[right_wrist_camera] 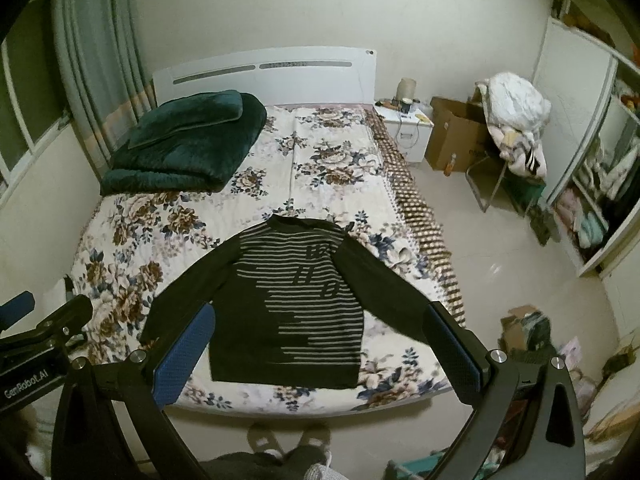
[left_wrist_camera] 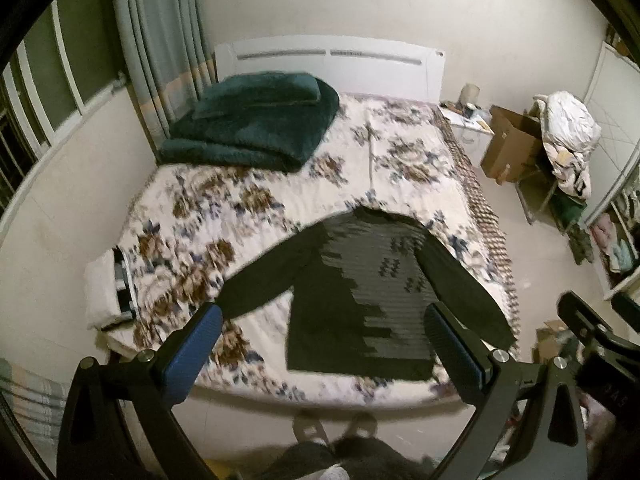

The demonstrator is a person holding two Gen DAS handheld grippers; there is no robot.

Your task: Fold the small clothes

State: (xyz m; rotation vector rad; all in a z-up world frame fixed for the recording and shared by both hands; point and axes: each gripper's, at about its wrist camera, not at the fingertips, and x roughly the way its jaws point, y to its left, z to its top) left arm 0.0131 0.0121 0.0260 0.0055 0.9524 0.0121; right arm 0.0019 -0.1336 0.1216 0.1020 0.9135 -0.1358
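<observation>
A dark long-sleeved sweater (left_wrist_camera: 360, 292) (right_wrist_camera: 288, 304) with grey stripes lies flat on the floral bed cover, sleeves spread out to both sides, hem toward the bed's near edge. My left gripper (left_wrist_camera: 324, 320) hangs open high above it, blue pads wide apart, nothing between them. Equally high over the bed's foot, my right gripper (right_wrist_camera: 320, 320) is open and holds nothing. The right gripper's body (left_wrist_camera: 592, 336) shows at the right edge of the left wrist view, and the left gripper's body (right_wrist_camera: 44, 332) at the left edge of the right wrist view.
A folded dark green blanket (right_wrist_camera: 184, 148) sits at the bed's (right_wrist_camera: 328, 168) head on the left. Folded white clothes (left_wrist_camera: 106, 292) lie at the bed's left edge. A nightstand (right_wrist_camera: 404, 128), cardboard box (right_wrist_camera: 452, 136), laundry-piled chair (right_wrist_camera: 512, 136) and open wardrobe (right_wrist_camera: 592, 208) line the right. The person's feet (right_wrist_camera: 288, 440) stand at the bed's foot.
</observation>
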